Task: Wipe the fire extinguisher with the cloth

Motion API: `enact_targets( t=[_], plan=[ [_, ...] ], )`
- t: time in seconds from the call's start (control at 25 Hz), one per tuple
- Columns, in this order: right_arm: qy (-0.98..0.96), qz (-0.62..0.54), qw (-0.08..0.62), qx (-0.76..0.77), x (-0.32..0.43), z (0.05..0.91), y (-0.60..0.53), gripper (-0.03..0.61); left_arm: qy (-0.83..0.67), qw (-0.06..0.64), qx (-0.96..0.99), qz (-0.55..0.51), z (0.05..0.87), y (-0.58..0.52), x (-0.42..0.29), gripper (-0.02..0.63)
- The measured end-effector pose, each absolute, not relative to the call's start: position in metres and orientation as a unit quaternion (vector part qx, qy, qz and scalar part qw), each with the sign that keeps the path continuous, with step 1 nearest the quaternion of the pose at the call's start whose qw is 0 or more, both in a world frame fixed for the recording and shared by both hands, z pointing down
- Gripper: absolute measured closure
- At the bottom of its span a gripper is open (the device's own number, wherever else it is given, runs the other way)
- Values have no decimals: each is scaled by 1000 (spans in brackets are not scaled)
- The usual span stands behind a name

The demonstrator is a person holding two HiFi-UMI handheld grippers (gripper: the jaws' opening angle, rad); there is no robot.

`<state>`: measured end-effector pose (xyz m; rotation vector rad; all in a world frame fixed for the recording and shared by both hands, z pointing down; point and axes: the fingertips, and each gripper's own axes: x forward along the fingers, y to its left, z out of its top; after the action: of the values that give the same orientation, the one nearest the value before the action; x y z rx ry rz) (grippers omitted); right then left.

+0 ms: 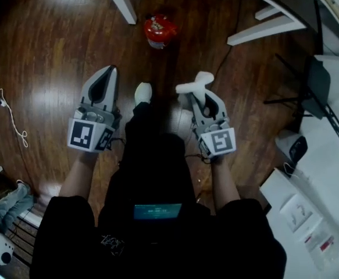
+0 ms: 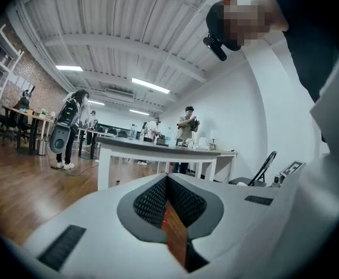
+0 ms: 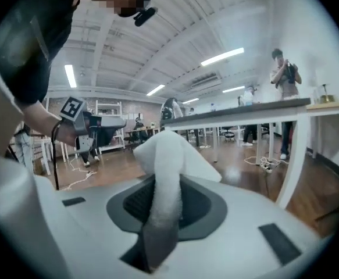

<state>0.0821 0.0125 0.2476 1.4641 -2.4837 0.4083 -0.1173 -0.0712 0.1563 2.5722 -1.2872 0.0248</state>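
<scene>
The fire extinguisher point(image 1: 159, 31), a small red one, stands on the dark wooden floor point(image 1: 53, 45) ahead of the person, between the white table legs point(image 1: 120, 0) and well apart from both grippers; nothing touches it. The cloth point(image 1: 195, 86), white and folded, is pinched in the right gripper point(image 1: 203, 100), whose jaws are clenched on it; in the right gripper view it rises from between the pads and flops forward over the tips. The left gripper point(image 1: 108, 74) is held beside it, jaws pressed together with nothing between them. A white shoe point(image 1: 143, 92) shows between the two. As a judgement, the wiping has not begun: the cloth is in hand, but reaching the extinguisher and rubbing its surface are yet to do.
</scene>
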Motion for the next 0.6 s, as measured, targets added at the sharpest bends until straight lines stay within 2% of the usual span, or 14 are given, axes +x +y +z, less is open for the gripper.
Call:
enact_targets(
  t=[0.12,0.32,0.6],
  plan=[
    [-830,158,108,523,104,141,68,471,-454,145,879,3,52,-19,-122,614],
    [-819,127,82,554,150,-19,128,471,-456,121,881,-15,-105,59,-125,614],
    [-813,68,56,575,193,-153,177,471,-459,87,884,-22,-193,114,-129,614]
  ],
)
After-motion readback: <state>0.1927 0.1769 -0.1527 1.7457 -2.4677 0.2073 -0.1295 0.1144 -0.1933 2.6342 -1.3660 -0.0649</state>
